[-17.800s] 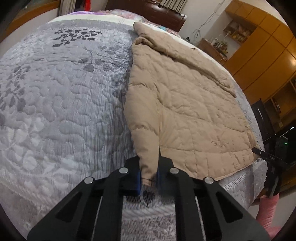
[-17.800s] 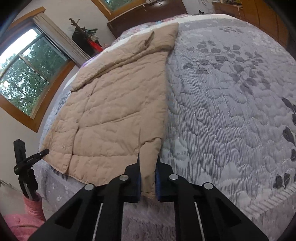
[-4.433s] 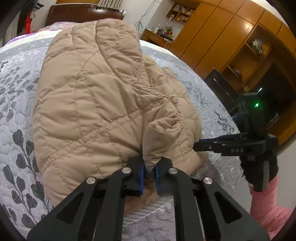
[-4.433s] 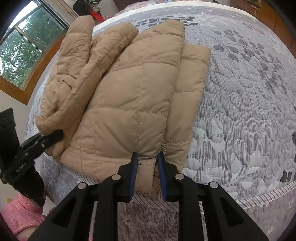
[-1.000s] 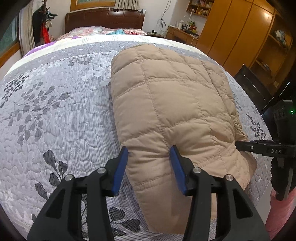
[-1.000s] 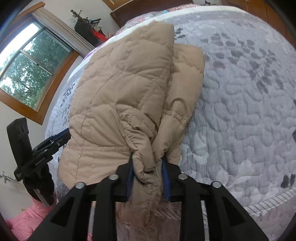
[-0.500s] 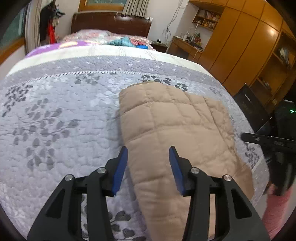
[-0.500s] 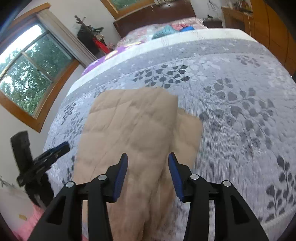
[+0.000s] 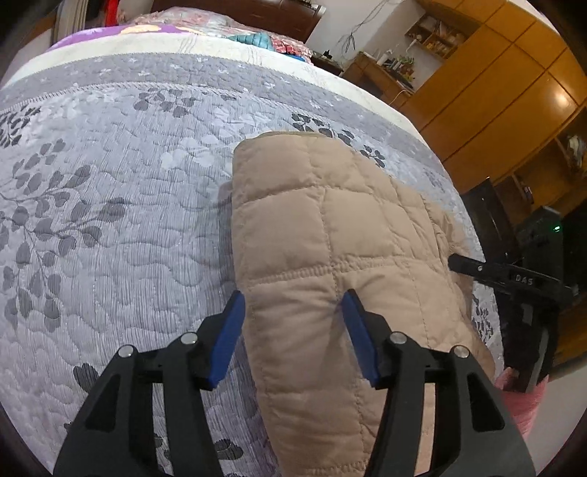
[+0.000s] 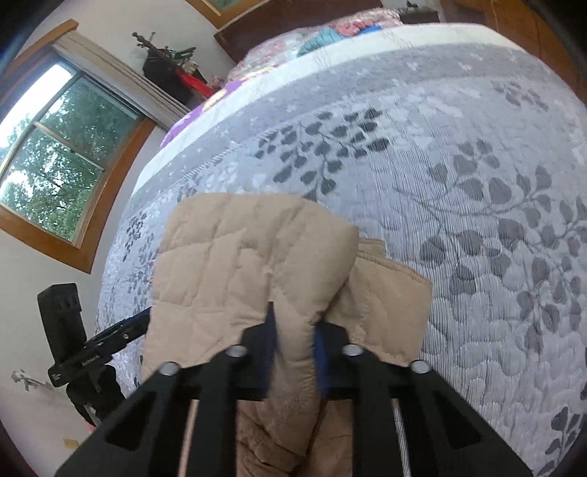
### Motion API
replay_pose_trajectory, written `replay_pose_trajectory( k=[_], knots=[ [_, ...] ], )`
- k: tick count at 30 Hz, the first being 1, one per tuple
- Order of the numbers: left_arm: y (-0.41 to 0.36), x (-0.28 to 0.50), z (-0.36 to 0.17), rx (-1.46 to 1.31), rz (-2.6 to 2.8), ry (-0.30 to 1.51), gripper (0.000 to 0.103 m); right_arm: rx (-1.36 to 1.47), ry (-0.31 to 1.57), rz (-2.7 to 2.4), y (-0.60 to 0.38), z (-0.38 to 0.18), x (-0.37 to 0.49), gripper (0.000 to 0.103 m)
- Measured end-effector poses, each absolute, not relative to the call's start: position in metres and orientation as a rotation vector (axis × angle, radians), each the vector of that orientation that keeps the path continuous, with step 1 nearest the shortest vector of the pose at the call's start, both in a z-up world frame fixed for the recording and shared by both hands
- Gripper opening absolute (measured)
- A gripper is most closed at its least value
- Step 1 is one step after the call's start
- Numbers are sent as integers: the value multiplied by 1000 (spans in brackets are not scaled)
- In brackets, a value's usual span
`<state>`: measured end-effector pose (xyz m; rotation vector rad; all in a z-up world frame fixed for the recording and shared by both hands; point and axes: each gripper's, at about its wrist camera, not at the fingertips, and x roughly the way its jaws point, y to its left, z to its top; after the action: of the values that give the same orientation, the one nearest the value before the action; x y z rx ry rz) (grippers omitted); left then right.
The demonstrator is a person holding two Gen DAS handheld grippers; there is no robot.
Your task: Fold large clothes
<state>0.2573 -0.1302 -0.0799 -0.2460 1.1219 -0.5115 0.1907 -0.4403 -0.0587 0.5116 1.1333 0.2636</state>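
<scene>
The tan quilted down jacket (image 9: 330, 235) lay folded into a thick bundle on the grey leaf-patterned bedspread (image 9: 110, 220), near the foot edge of the bed, with one narrower layer (image 10: 389, 290) sticking out from under the top fold on the right wrist view's right side.

The right gripper (image 10: 293, 341) was pressed together on a puckered fold of the jacket's near edge — the tan fabric bulged up between its blue pads and hung down past them, though that view was blurred, so the exact seam it pinched was hard to make out. The left gripper (image 9: 293, 323) stood spread and was opening further; its blue pads (image 9: 227, 334) straddled the near end of the bundle, and the fabric lay between them without being squeezed, as far as the view showed.

Beyond the bedspread, a white band of bedding and bright patterned pillows (image 9: 256, 35) lay by a dark wooden headboard (image 9: 264, 18). Orange-brown wooden cabinets (image 9: 513, 84) lined one wall; a wood-framed window (image 10: 55, 165) with green trees outside filled the other. A pink sleeve (image 9: 521, 400) showed under the right gripper's handle.
</scene>
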Motion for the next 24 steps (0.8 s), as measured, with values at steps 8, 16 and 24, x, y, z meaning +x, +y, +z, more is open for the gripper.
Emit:
replay_pose_trajectory(
  k=[8,16,24],
  knots=[
    [-160,243,-71,-147,-534,1092,53,439,1055,219,-444,-29,169,10],
    [-173,235,-79,-56,-503,1056,57,471,1147,175,-453,-75,175,12],
    [-175,235,-83,-38,-502,1053,59,454,1164,146,-446,-96,175,15]
  ],
)
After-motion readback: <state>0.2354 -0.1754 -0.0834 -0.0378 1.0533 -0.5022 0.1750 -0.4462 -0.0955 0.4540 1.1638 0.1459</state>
